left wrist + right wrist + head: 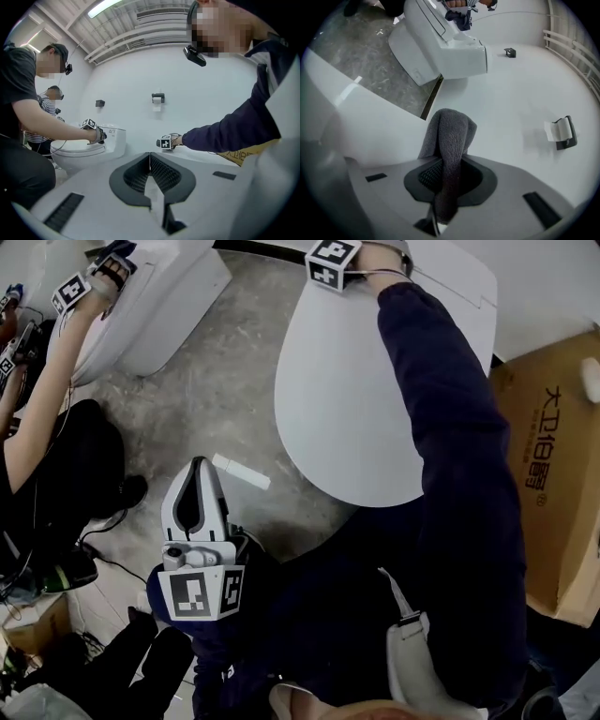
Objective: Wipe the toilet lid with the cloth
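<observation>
R gripper was clamped tight on the grey cloth, with the fold poking out past its tips. Right below it was the toilet lid, shut and flat, and the claw sat at the far hinge end. Couldn't tell if the cloth touched. Looked like mid-wipe. Next prob a pull back toward the body w/ cloth pressed down. R arm was stretched full across the lid. Well behind and left of it, L gripper, jaws together on nothing, hung low over the floor.
</observation>
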